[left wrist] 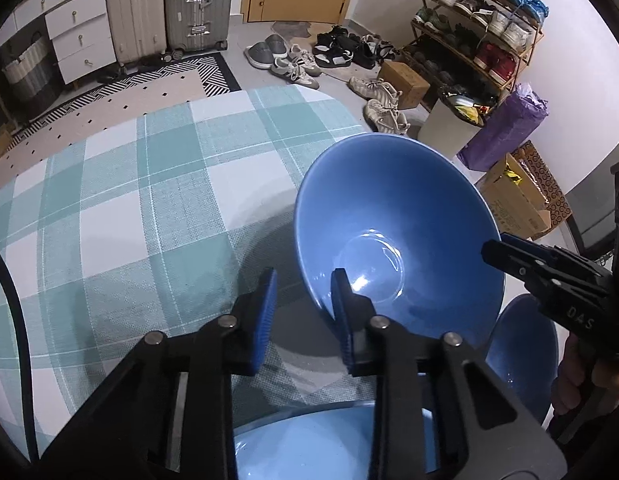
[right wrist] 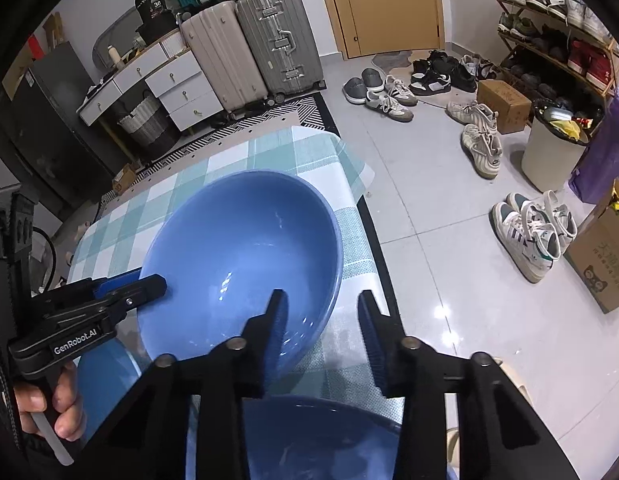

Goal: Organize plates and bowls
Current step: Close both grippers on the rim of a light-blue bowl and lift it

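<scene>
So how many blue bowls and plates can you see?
3. A big bowl is held tilted between both grippers, a smaller dish sits right of it, and another lies under the left gripper. More may be hidden.

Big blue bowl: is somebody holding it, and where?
Not gripped, it seems. The left gripper and right gripper each straddle the bowl at its rim, on opposite sides, jaws open, with a gap showing beside the rim.

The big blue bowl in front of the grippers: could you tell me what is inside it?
The big blue bowl holds nothing visible, only glare on its glazed bottom. The left gripper straddles its near rim, hiding a small patch.
</scene>
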### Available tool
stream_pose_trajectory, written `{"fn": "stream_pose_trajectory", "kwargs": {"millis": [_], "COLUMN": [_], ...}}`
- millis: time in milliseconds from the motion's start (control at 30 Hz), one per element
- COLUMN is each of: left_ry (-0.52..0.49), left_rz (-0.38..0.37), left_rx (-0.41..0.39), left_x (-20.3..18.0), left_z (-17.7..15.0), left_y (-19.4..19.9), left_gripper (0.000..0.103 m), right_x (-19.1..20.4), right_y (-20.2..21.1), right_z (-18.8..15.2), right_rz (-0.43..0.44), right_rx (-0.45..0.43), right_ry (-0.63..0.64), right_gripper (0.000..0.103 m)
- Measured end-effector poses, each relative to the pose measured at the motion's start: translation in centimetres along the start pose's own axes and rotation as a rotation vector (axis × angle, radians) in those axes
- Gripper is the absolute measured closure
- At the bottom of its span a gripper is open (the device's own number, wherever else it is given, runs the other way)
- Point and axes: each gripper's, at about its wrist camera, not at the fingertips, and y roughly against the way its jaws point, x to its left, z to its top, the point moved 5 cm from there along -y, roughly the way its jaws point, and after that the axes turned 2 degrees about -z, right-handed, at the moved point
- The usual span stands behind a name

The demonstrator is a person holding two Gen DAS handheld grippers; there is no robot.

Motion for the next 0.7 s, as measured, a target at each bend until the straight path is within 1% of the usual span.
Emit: {"fn": "stream_pose_trajectory", "kwargs": {"millis": [33, 100, 267, 700], "left_ry": [-0.001, -0.008, -0.034, -0.043], "left_rz": [0.001, 0.004, 0.010, 0.013], "left_rx": [-0.002, -0.002, -0.012, -0.018], "left_x": [-0.01, -0.18, -0.73, -0.90], "left_z": [0.04, 0.02, 0.01, 0.05], "left_y": [-0.04, -0.01, 0.06, 0.25], "left_gripper": [0.083, 0.087, 0.090, 0.091], "right_x": [0.08, 0.20, 0.36, 0.66], "right_y": [-0.08, -0.20, -0.45, 0.08], "right_z": [0.02, 0.08, 0.07, -0.19], "right_rz": [-0.003, -0.011, -0.033, -0.037], "right_rx": [-0.001, -0.004, -0.009, -0.043], "right_ry": [0.003, 0.009, 0.033, 0.069], "right_gripper": [0.072, 0.080, 0.088, 0.090]}}
